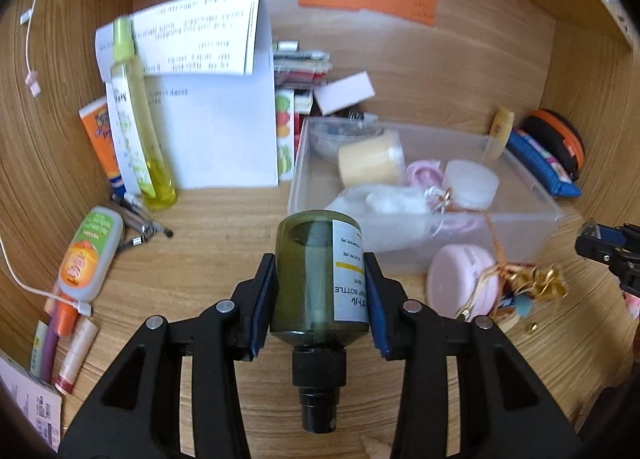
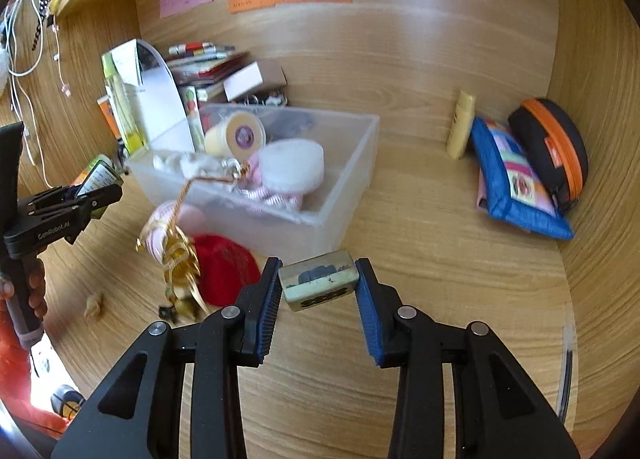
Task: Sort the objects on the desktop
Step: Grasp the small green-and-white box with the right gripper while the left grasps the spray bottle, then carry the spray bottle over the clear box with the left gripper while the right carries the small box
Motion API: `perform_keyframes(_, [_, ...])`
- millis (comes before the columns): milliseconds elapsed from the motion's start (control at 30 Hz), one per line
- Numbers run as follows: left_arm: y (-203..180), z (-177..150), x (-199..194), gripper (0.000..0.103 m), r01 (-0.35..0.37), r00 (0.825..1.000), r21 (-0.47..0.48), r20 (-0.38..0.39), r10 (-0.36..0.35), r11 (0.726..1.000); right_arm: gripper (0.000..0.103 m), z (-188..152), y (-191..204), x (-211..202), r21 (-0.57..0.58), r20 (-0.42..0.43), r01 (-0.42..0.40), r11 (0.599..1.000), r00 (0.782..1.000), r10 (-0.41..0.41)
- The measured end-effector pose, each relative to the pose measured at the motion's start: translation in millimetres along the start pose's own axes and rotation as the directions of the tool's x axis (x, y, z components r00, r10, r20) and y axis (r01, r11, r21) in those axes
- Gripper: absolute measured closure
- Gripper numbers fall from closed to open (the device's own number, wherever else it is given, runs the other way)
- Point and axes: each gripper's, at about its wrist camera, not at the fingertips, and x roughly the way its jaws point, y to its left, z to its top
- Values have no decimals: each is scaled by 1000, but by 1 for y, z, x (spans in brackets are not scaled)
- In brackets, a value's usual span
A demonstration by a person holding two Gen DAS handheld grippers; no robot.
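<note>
My left gripper [image 1: 320, 283] is shut on a dark green pump bottle [image 1: 316, 279] with a white label, its black nozzle pointing back toward the camera, held above the wooden desk. My right gripper [image 2: 318, 287] is shut on a small pale rectangular tin [image 2: 318, 285] with a clear lid, lifted off the desk. A clear plastic bin [image 1: 304, 163] [image 2: 352, 163] lies ahead of both, holding a yellow jar, a white round pad and pink bits. In the right wrist view the left gripper [image 2: 96, 195] shows at the left edge with the bottle in it.
A pink round case [image 1: 460, 279] with a gold ribbon [image 1: 536, 279] lies in front of the bin; a red pouch [image 2: 224, 267] is nearby. A tall yellow spray bottle [image 1: 136, 119], tubes, pens and papers stand left. A blue pouch [image 2: 516, 183] and black-orange case [image 2: 556, 143] sit at the right wall.
</note>
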Motion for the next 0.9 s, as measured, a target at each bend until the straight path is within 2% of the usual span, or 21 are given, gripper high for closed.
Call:
perform_keyframes(233, [-5, 15, -16, 62, 42, 998, 11, 47, -43, 999, 70, 18, 9, -9, -6, 56, -28, 1000, 998, 28])
perform_keyframes(367, [-6, 33, -14, 62, 137, 989, -1, 50, -137, 991, 70, 30, 19, -12, -46, 82, -38, 998, 996, 42])
perform_keyframes(533, [-11, 50, -10, 62, 149, 986, 14, 67, -150, 989, 70, 46, 31, -12, -92, 117, -33, 995, 992, 43])
perform_keyframes(900, [-36, 79, 13, 62, 199, 977, 61, 69, -203, 978, 70, 63, 33, 22, -88, 76, -63, 994, 995, 70])
